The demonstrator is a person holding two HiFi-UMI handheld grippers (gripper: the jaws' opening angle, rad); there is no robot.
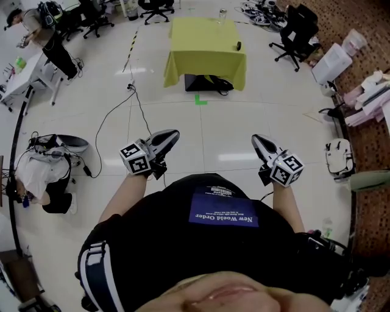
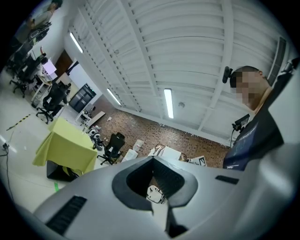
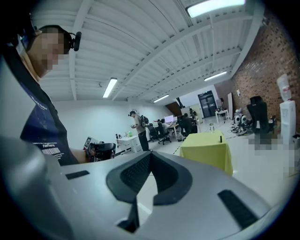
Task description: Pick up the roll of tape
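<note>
The roll of tape (image 1: 239, 45) is a small dark ring near the right edge of a yellow-clothed table (image 1: 201, 46), far ahead across the floor. It also shows as a small dark shape (image 3: 221, 138) on the yellow table (image 3: 206, 149) in the right gripper view. My left gripper (image 1: 173, 134) and right gripper (image 1: 255, 139) are held out in front of the person's body, well short of the table. Both point forward with jaws together and nothing in them. The left gripper (image 2: 152, 159) looks slightly upward; its view catches the yellow table (image 2: 65, 146) at the left. The right gripper (image 3: 150, 154) is level.
A clear glass (image 1: 222, 14) stands at the table's far edge, and a dark bag (image 1: 210, 83) lies under it. A black cable (image 1: 113, 116) runs over the floor on the left. Office chairs (image 1: 298, 30) and boxes line the right side. A green mark (image 1: 200, 100) is on the floor.
</note>
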